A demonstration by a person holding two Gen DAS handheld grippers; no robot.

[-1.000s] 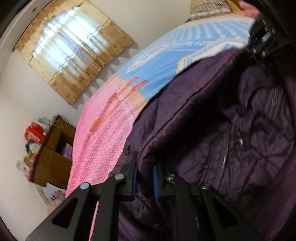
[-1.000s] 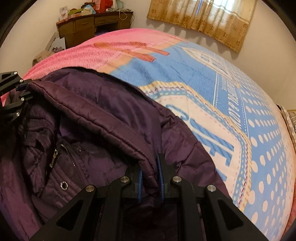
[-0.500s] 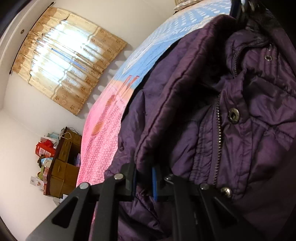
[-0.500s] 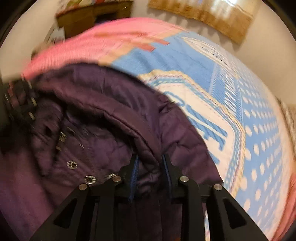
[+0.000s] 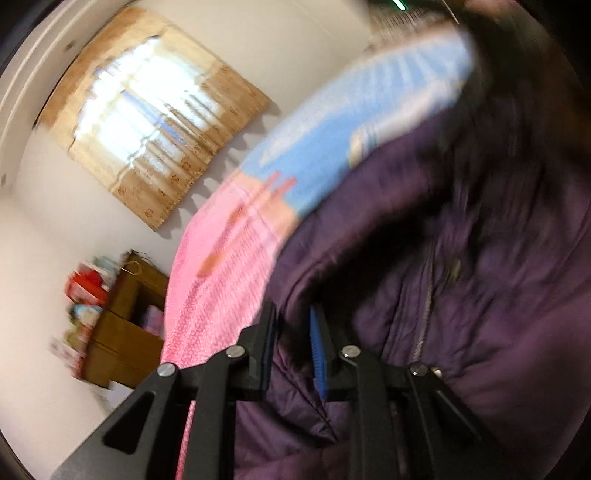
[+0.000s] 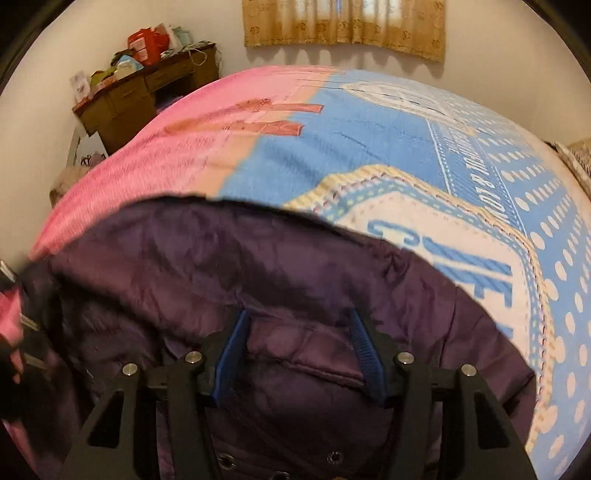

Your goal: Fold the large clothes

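A dark purple quilted jacket with a zip and snap buttons lies on the pink and blue bed cover. My left gripper is at the jacket's folded edge. Its jaws are opening, the blue pads show a gap, and fabric lies loosely between them. The left wrist view is blurred by motion. In the right wrist view the jacket spreads under my right gripper. Those jaws are opening too and stand wide apart above the cloth, with neither pad pressing on it.
The bed cover stretches far beyond the jacket. A brown desk piled with boxes stands at the wall past the bed's corner. A curtained window is behind the bed. A pillow edge shows at the right.
Both grippers, earlier shut on the jacket's raised folded edge, have spread their jaws. The edge has dropped out of the right jaws and lies flat. The right view has rolled.
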